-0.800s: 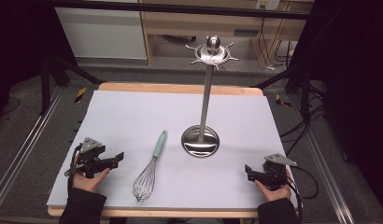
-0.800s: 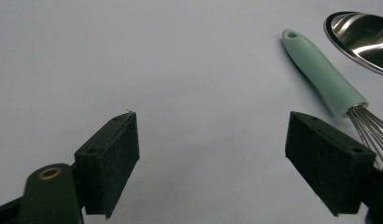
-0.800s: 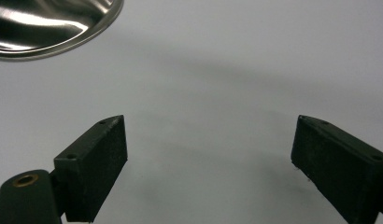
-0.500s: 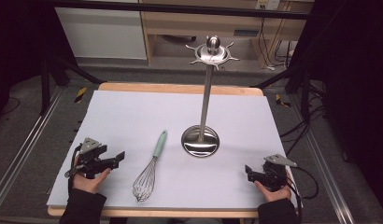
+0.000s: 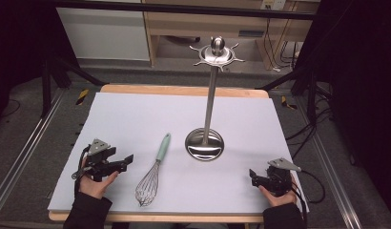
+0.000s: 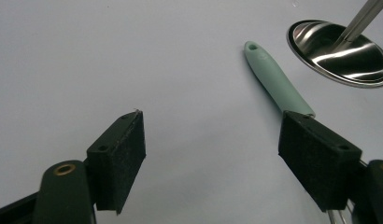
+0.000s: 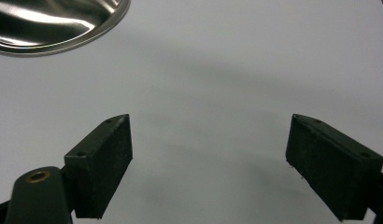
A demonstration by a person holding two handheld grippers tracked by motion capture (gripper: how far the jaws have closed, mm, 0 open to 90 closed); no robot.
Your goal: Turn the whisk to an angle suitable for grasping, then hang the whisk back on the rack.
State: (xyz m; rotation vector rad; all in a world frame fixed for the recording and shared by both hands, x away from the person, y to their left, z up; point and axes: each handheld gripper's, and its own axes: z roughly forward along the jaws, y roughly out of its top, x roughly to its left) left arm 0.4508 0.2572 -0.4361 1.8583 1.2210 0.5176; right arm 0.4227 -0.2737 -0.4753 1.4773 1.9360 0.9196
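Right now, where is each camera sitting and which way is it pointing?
High view: above the person's side, looking forward and down on the table; both hands, left gripper and right gripper show.
Left gripper view: rides that gripper, open jaws aimed at the whisk.
Right gripper view: rides that gripper, open jaws over bare table.
All share the stand base.

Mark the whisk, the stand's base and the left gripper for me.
whisk [image 5: 163, 148], high view, on its green handle.
stand's base [image 5: 204, 144], high view, on the round steel dish.
left gripper [image 5: 128, 159], high view, between its fingertips.

table [image 5: 184, 90], whisk [image 5: 153, 172], steel stand [image 5: 205, 143]
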